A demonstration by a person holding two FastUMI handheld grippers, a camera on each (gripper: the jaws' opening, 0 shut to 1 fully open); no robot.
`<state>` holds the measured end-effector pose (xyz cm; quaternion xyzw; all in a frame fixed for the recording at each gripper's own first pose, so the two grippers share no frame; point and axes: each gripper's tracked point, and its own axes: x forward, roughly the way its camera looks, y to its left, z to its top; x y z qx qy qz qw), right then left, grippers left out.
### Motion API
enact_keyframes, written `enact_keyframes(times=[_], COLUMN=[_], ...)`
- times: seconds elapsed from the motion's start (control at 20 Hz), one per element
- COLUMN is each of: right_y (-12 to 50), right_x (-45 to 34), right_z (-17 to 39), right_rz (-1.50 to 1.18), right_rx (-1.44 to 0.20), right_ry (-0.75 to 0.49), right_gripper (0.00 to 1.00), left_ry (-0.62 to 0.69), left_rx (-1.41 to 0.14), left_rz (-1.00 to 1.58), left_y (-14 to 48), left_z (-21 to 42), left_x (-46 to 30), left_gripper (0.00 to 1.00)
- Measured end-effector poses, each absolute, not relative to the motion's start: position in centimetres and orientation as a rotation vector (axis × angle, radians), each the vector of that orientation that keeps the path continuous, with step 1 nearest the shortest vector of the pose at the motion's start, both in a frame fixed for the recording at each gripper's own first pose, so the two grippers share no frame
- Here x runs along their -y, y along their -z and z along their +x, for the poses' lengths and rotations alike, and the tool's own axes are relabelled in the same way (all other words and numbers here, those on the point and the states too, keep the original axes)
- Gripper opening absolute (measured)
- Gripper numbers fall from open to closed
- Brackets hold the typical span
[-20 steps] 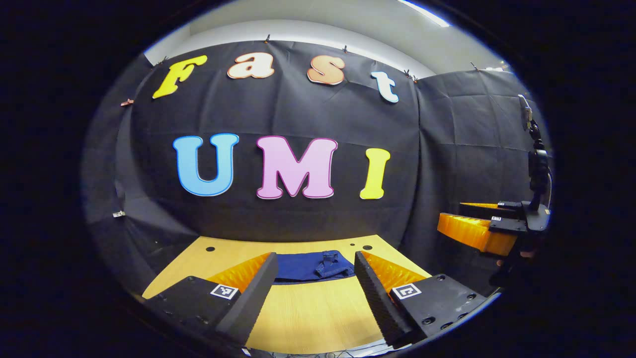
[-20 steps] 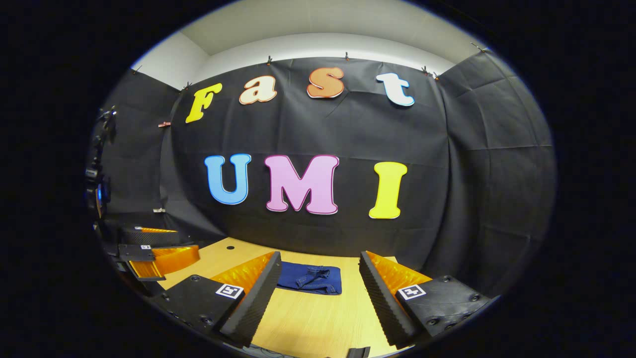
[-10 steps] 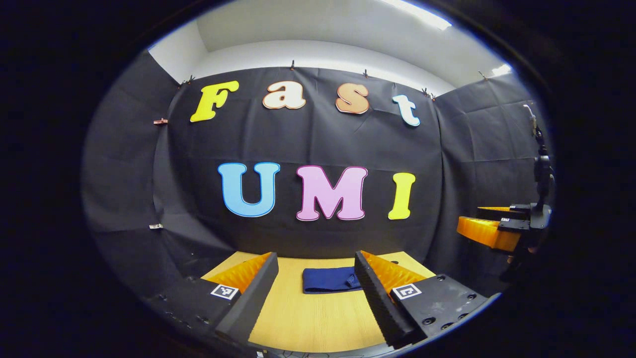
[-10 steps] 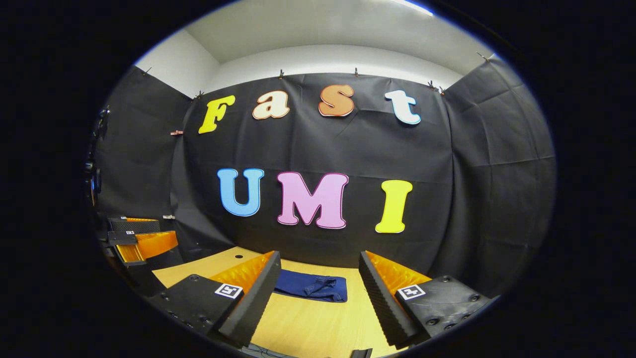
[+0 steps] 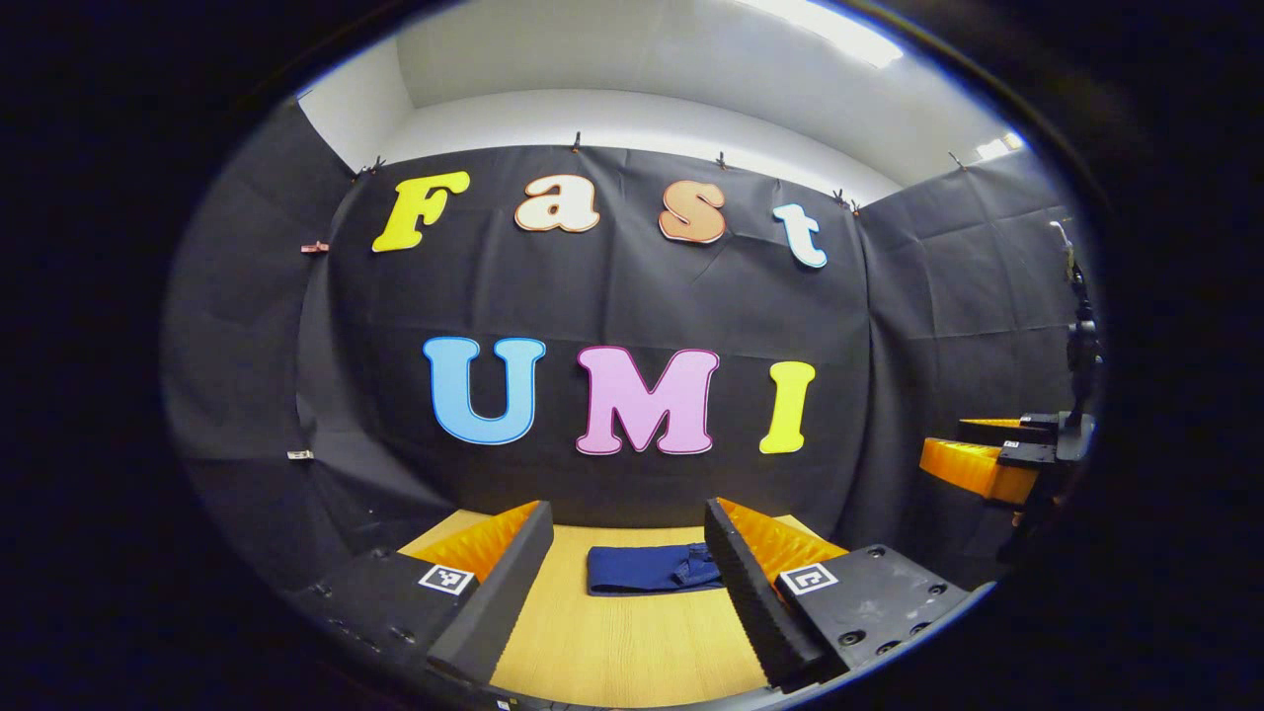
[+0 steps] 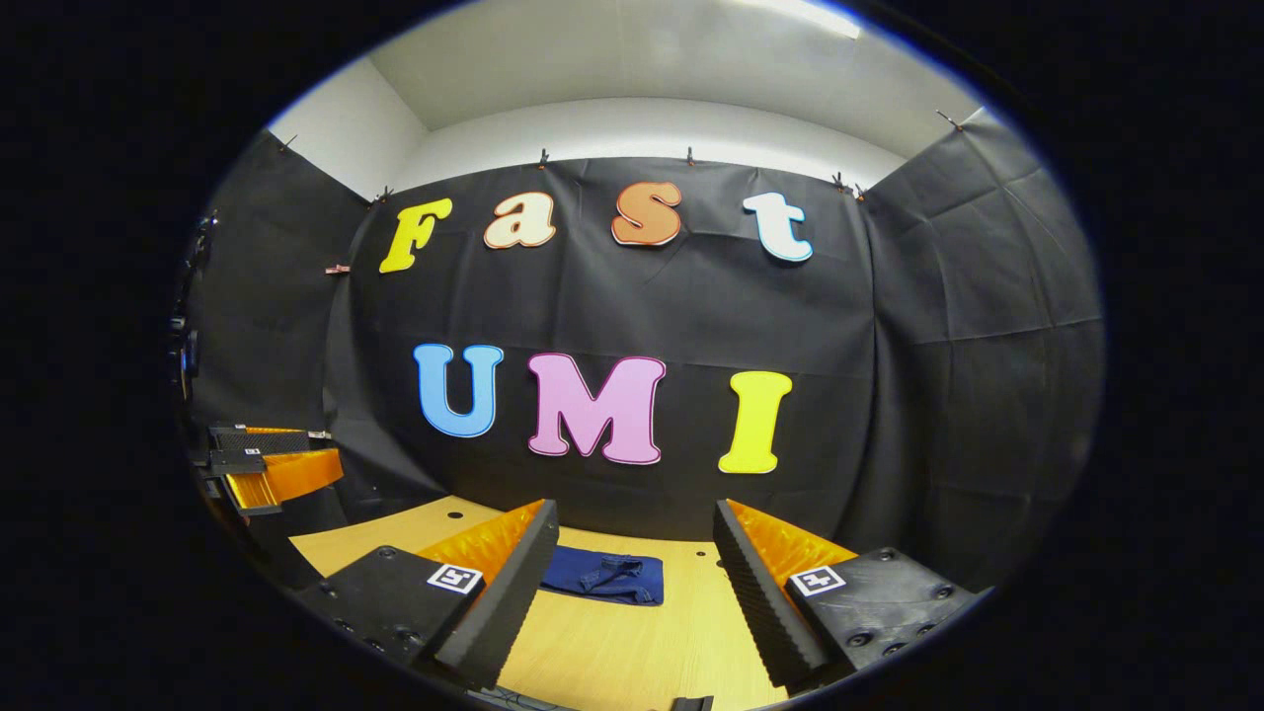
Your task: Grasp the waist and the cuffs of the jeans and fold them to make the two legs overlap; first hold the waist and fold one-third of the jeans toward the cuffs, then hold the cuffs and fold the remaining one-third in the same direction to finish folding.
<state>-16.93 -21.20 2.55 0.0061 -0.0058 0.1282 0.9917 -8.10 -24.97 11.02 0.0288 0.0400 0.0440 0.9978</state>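
Jeans (image 5: 654, 570) lie as a small, flat, dark blue bundle on the wooden table (image 5: 632, 642), toward its far edge near the black cloth wall. In the left gripper view they sit between the fingers of the left gripper (image 5: 624, 583), with their right end hidden behind the right-hand finger. In the right gripper view the jeans (image 6: 602, 577) lie just right of the left-hand finger of the right gripper (image 6: 632, 583), with a rumpled patch on top that may be the waist or a pocket.

The compact shape suggests the folds are already made, so the bundle rests where the last fold left it, and both tools are held back from it because nothing more needs gripping. That is a judgement, since how many layers lie in the bundle cannot be told at this range.

Both grippers hover above the near part of the table, well apart from the cloth, pointing level toward the far wall. Each has its fingers spread wide with nothing between them but bare table and the distant jeans. At the right edge of the left gripper view the other gripper hangs at about the same height, side by side with this one.
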Motion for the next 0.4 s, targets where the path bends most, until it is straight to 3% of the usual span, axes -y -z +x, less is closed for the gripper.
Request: enact_keyframes(times=[0.4], right_y=[-3.6], right_x=[22.3], right_z=[-17.1], right_rz=[0.006], right_rx=[0.028], right_ry=[-0.252], right_gripper=[0.94], left_ry=[-0.066], left_rx=[-0.058], left_rz=[0.047], left_y=[-11.7], left_z=[-7.7], left_x=[26.3], left_gripper=[0.96])
